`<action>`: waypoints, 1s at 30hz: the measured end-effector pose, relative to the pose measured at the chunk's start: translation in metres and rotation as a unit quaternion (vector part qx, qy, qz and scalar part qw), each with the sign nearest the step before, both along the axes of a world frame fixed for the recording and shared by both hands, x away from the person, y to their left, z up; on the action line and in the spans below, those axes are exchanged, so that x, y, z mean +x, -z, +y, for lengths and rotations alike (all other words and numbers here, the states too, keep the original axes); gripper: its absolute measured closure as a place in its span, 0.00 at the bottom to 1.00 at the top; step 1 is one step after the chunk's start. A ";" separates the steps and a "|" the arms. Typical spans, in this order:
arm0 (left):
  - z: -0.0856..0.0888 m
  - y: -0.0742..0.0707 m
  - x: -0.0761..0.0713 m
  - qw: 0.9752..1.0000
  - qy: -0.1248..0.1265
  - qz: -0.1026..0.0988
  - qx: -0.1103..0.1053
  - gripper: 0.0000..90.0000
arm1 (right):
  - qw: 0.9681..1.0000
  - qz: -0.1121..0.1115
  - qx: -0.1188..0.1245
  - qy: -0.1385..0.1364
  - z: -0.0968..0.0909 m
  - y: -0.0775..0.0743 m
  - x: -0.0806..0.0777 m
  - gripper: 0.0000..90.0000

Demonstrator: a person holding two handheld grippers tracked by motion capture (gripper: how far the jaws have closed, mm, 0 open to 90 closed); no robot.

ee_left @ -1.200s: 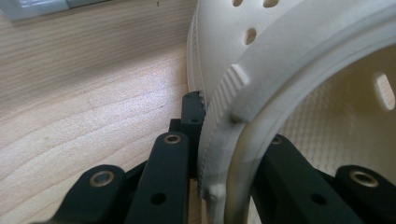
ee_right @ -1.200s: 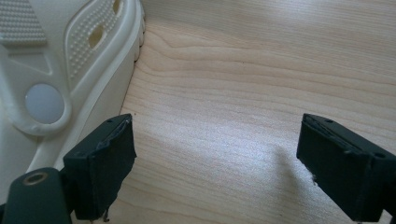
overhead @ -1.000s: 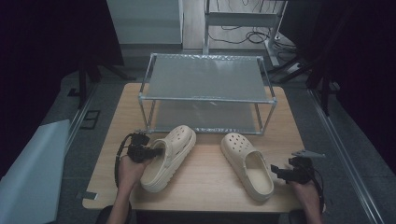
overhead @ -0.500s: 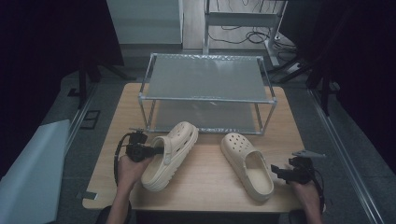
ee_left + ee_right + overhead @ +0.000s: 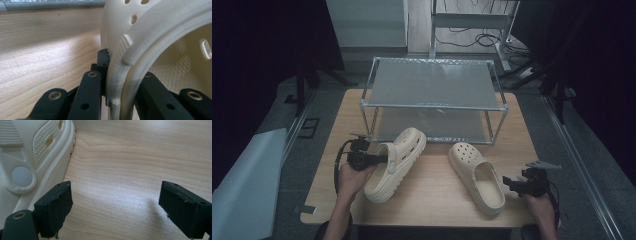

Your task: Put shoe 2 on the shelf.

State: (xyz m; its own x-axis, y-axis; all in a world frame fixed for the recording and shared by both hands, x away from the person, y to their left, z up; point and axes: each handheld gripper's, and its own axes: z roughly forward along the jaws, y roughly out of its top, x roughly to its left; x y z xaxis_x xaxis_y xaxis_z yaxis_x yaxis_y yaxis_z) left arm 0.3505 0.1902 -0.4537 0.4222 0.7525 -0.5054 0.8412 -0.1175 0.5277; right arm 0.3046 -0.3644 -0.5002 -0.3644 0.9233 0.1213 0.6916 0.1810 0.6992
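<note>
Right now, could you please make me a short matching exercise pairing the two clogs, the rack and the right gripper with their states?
Things:
1. left clog
2. right clog
3. rack
4. right gripper

States:
A. open over bare wood
B. flat on the table, untouched
C. side wall pinched by the left gripper
D. stands at the table's far side

Pairs: 1-C, 2-B, 3-D, 4-A

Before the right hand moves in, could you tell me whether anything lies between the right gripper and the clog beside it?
Nothing visible: the right gripper is open over bare table, with the right clog just beside one jaw.
</note>
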 end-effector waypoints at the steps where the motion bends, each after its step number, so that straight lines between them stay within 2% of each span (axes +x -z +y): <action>1: 0.000 -0.001 0.000 1.000 0.001 0.001 0.001 0.89 | 1.000 0.000 0.001 0.001 0.000 0.000 0.000 0.12; 7: 0.000 -0.009 0.003 1.000 0.001 0.008 0.002 0.89 | 1.000 0.003 0.007 0.000 -0.001 0.001 0.000 0.12; 16: -0.002 -0.024 0.007 1.000 0.003 0.013 -0.027 0.89 | 1.000 0.005 0.013 0.001 -0.002 0.001 0.000 0.12; 24: -0.006 -0.037 0.011 0.999 0.008 0.018 -0.034 0.89 | 1.000 -0.002 0.004 0.003 -0.002 0.000 0.000 0.12; 30: -0.009 -0.046 0.013 0.999 0.012 0.020 -0.042 0.89 | 1.000 -0.008 -0.007 0.015 -0.002 -0.001 0.000 0.04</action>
State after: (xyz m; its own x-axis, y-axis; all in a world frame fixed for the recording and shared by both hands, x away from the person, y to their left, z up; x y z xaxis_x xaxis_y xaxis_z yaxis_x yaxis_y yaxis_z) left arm 0.3639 0.1814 -0.4072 0.4179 0.6965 -0.5833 0.8594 -0.0949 0.5024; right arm 0.3048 -0.3665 -0.4994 -0.3379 0.9356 0.1022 0.6862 0.1706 0.7071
